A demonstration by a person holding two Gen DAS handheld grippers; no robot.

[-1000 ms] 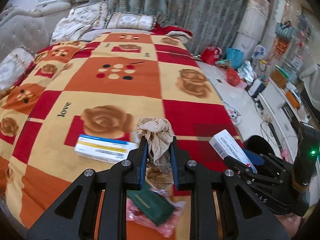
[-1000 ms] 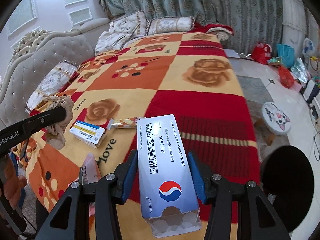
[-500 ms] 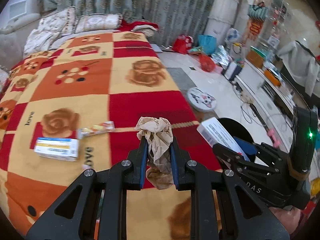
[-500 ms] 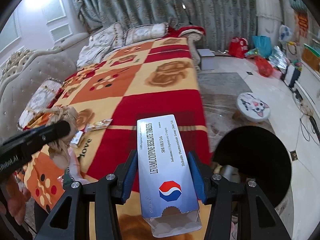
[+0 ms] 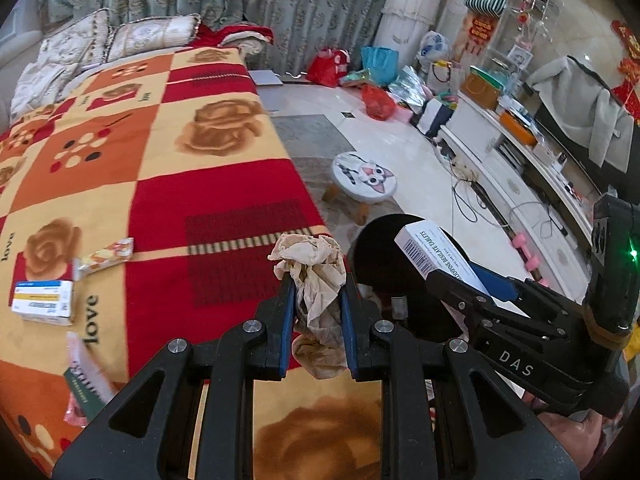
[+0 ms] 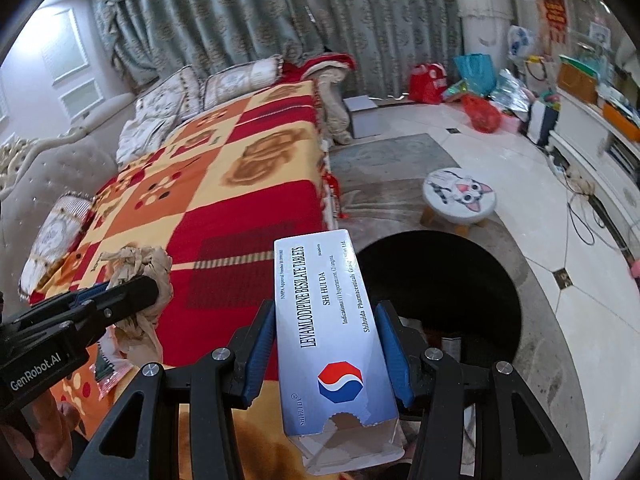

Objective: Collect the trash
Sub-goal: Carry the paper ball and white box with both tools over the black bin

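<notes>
Left tool [image 5: 314, 320] is clamped on a crumpled tissue [image 5: 316, 280], right tool [image 6: 326, 344] pinches a tablet box [image 6: 332, 332], both near the black bin [image 6: 452, 292] beside the bed [image 5: 180, 184]. Letting go early probably drops the tissue on the blanket, not inside.

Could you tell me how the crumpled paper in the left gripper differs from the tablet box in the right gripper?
The crumpled paper is a beige, shapeless wad; the tablet box is white, flat-sided and printed. The paper sags below the left gripper, while the box stands rigid in the right gripper, with one end torn open. The left jaws sit narrow, the right wider. Both are clamped near the black bin.
</notes>
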